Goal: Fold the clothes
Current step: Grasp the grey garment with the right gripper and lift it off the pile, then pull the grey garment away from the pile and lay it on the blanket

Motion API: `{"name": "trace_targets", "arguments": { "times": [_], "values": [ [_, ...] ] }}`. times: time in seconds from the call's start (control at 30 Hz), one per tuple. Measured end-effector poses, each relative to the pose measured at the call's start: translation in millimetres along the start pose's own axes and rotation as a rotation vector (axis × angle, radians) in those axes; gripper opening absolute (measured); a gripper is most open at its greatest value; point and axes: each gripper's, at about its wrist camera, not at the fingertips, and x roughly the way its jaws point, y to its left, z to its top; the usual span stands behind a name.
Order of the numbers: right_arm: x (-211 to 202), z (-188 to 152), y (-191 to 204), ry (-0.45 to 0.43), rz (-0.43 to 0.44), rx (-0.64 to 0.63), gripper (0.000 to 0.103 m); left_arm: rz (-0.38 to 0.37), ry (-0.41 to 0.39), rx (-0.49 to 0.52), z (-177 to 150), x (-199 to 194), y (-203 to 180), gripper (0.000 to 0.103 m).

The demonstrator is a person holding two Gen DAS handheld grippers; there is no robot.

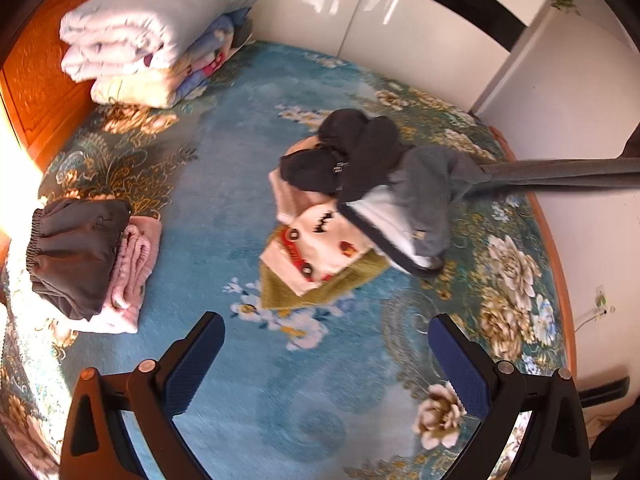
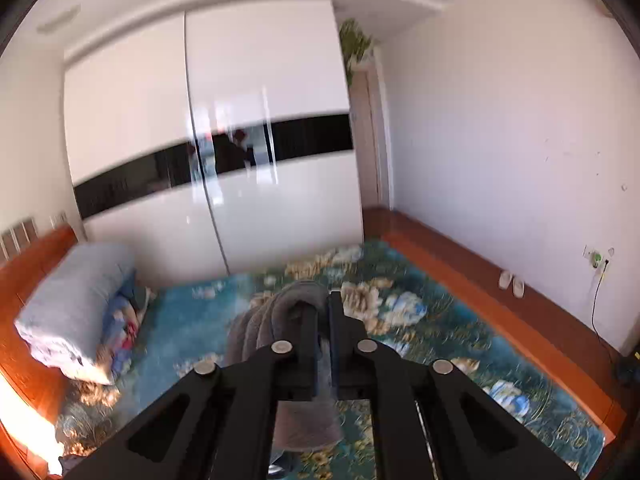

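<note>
A heap of unfolded clothes point(image 1: 344, 200) lies mid-bed: dark garments, a cream piece with a cartoon face, an olive piece. A grey garment point(image 1: 432, 196) is stretched taut from the heap toward the right edge of the left wrist view. My left gripper point(image 1: 326, 356) is open and empty, above the blanket in front of the heap. My right gripper point(image 2: 324, 312) is shut on the grey garment point(image 2: 276, 320), which drapes over its left finger and hangs below. A folded stack, dark grey on pink point(image 1: 84, 264), lies at the left.
The bed carries a blue floral blanket point(image 1: 224, 184). Folded quilts point(image 1: 156, 32) are piled at the orange headboard point(image 1: 36, 92). A glossy white wardrobe point(image 2: 224, 152) stands beyond the bed. A wooden ledge point(image 2: 480, 280) with slippers runs along the right wall.
</note>
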Motion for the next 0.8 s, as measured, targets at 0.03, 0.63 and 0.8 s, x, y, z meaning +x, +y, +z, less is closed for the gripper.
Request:
{"name": "trace_targets", "arguments": {
  "times": [0.03,0.63,0.8],
  "values": [
    [-9,6,-13,-0.025,0.008,0.001,0.003,0.000,-0.011,0.002,-4,-7,-10,0.103],
    [45,-212,-60,0.543,0.353,-0.069,0.002,0.074,0.037,-0.125,-93,-46,-77,0.103],
    [47,-280,-24,0.698,0.444,-0.067,0.003,0.087,0.043,-0.177,-97,-54,-56,0.103]
  ]
}}
